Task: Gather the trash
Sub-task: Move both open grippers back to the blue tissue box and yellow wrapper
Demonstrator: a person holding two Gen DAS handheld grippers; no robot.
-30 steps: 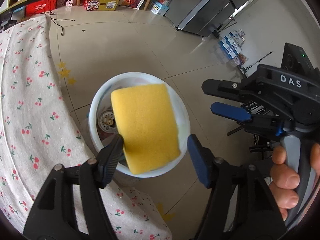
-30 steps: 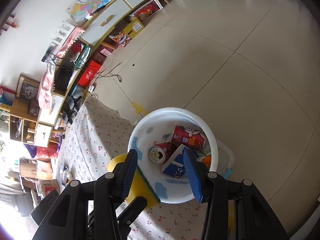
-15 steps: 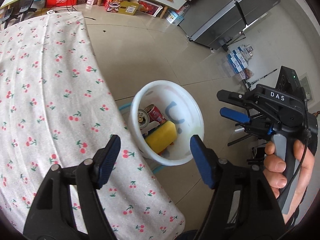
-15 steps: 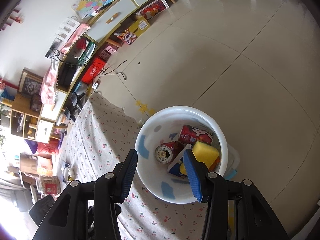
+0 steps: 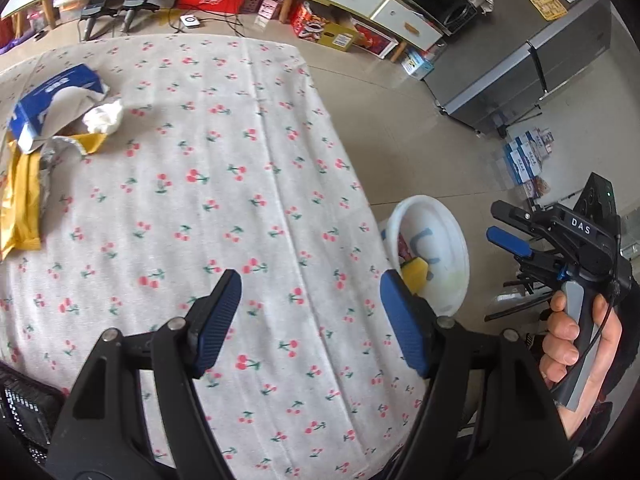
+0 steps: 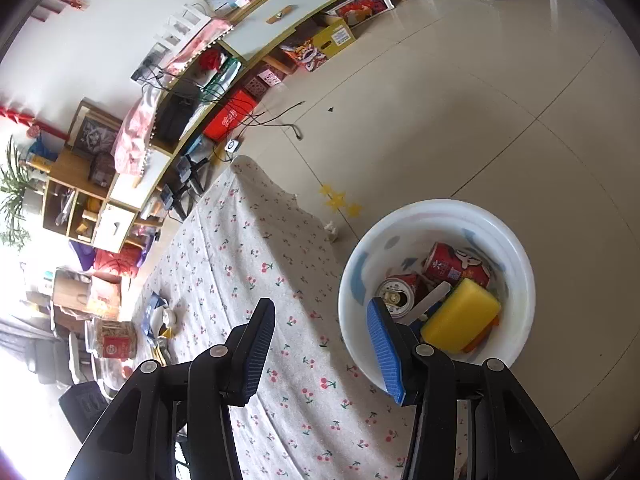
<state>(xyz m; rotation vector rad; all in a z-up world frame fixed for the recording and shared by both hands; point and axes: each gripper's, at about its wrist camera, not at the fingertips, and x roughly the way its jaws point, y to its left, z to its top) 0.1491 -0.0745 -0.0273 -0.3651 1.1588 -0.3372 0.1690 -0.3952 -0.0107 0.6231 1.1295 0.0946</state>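
Note:
A white bin point(image 6: 440, 208) stands on the floor beside the table; it also shows in the left wrist view point(image 5: 456, 240). Inside lie a yellow sponge point(image 6: 460, 316), red cans point(image 6: 452, 264) and a carton. The sponge also shows in the left wrist view point(image 5: 416, 274). My left gripper point(image 5: 312, 320) is open and empty above the cherry-print tablecloth point(image 5: 224, 184). My right gripper point(image 6: 320, 348) is open and empty over the table edge next to the bin; it also shows in the left wrist view point(image 5: 520, 232). A blue tissue box point(image 5: 52, 100), crumpled tissue point(image 5: 104, 116) and yellow wrapper point(image 5: 20, 200) lie at the table's far left.
A jar point(image 6: 116, 340) and other items sit at the table's far end. Low cabinets with boxes point(image 6: 280, 20) line the wall. A grey fridge point(image 5: 520, 68) stands on the tiled floor. A keyboard point(image 5: 24, 420) sits at the near left.
My left gripper let go of the yellow sponge, which dropped into the bin. It then swung left, back over the table. The right gripper stayed open and drifted slightly over the table edge.

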